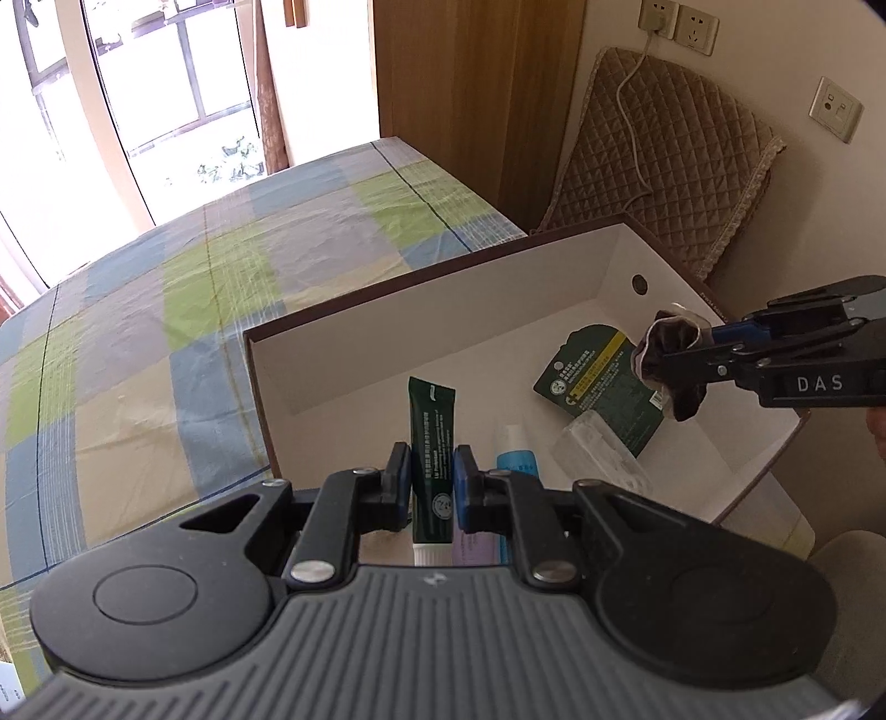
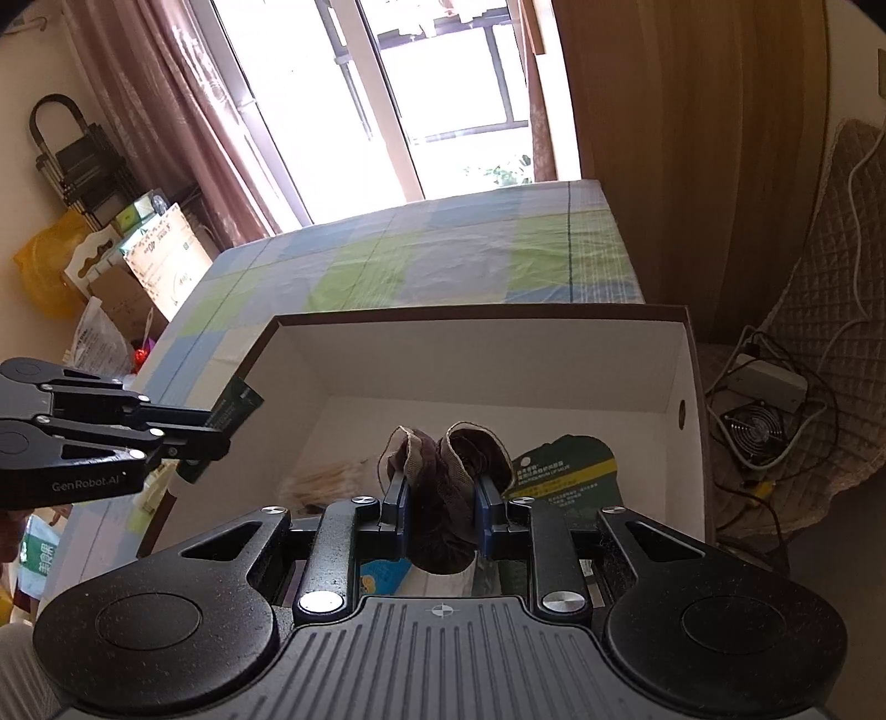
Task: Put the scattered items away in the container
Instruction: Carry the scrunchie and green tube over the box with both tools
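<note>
Dark green tube (image 1: 432,443), white cap toward the camera, sits clamped between the jaws of our left gripper (image 1: 432,487) in the left wrist view; we hold it above the near end of the open white-lined box (image 1: 443,310), which rests on a bed with a checked blue, green and beige cover (image 1: 194,277); lying in the box are a dark green card packet (image 1: 598,376), a clear plastic case (image 1: 598,448) just beside it and partly over it, and a pale blue bottle (image 1: 515,454) near the tube; a lilac item below the jaws is too hidden to tell; our right gripper (image 1: 664,365) enters from the right over the far side of the box, jaws clamped on a bunched dark brown cloth (image 1: 673,354); a quilted brown pad (image 1: 675,166) leans against the wall behind, a white cable running to a socket (image 1: 656,16).

Right wrist view; the brown cloth (image 2: 443,487), edged in paler mesh, is pinched between the jaws of the right gripper (image 2: 441,509) and hangs over the box interior (image 2: 498,354); the green packet (image 2: 565,465) lies just right of it on the box floor; a pale heap of thin sticks (image 2: 332,476) shows at left, blurred; the left gripper (image 2: 210,437) comes in from the left at the box's side wall, jaws closed on the green tube (image 2: 232,410); cardboard boxes (image 2: 160,255) and a yellow bag (image 2: 50,266) stand on the floor beyond the bed.
</note>
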Demonstrator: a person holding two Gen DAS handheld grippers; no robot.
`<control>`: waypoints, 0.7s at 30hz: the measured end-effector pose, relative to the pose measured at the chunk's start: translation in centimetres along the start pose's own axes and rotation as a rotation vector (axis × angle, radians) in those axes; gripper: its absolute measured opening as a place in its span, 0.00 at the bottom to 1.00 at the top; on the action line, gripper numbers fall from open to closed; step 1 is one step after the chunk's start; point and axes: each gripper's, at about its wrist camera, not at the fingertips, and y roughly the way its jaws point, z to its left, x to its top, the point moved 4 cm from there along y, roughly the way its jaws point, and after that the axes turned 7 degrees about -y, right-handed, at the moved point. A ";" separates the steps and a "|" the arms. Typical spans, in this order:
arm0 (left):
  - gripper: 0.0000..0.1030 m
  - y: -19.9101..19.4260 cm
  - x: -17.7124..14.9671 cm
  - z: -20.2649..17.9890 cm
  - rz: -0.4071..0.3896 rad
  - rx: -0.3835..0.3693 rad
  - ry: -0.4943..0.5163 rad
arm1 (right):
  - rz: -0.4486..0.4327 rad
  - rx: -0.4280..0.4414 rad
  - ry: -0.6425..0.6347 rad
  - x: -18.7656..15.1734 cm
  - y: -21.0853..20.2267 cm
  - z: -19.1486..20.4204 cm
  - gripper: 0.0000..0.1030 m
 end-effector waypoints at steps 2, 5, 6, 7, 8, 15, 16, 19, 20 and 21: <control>0.12 1.1 0.3 0.0 0.011 0.009 0.005 | 0.006 -0.002 -0.008 0.3 1.0 -0.1 0.25; 0.12 2.7 0.9 0.0 0.017 0.020 0.014 | 0.013 -0.001 -0.020 0.8 2.4 -0.4 0.25; 0.12 3.2 1.1 0.1 0.019 0.023 0.015 | 0.015 -0.001 -0.023 0.9 2.8 -0.5 0.25; 0.12 3.7 1.3 0.1 0.022 0.025 0.015 | 0.018 0.001 -0.025 1.1 3.3 -0.6 0.25; 0.12 4.3 1.4 0.3 0.026 0.027 0.012 | 0.022 0.002 -0.025 1.2 3.8 -0.7 0.25; 0.12 7.5 2.4 1.5 0.057 0.032 -0.021 | 0.072 0.000 -0.048 1.7 7.3 -0.7 0.25; 0.12 7.8 2.5 1.6 0.063 0.032 -0.025 | 0.078 0.000 -0.047 1.8 7.8 -0.7 0.25; 0.12 8.9 2.7 2.1 0.071 0.032 -0.035 | 0.081 0.001 -0.053 2.3 9.2 -0.6 0.25; 0.12 9.2 2.8 2.3 0.072 0.027 -0.043 | 0.082 -0.005 -0.065 2.4 9.6 -0.4 0.25; 0.12 9.6 2.9 2.4 0.071 0.017 -0.054 | 0.083 -0.013 -0.080 2.5 10.0 -0.3 0.25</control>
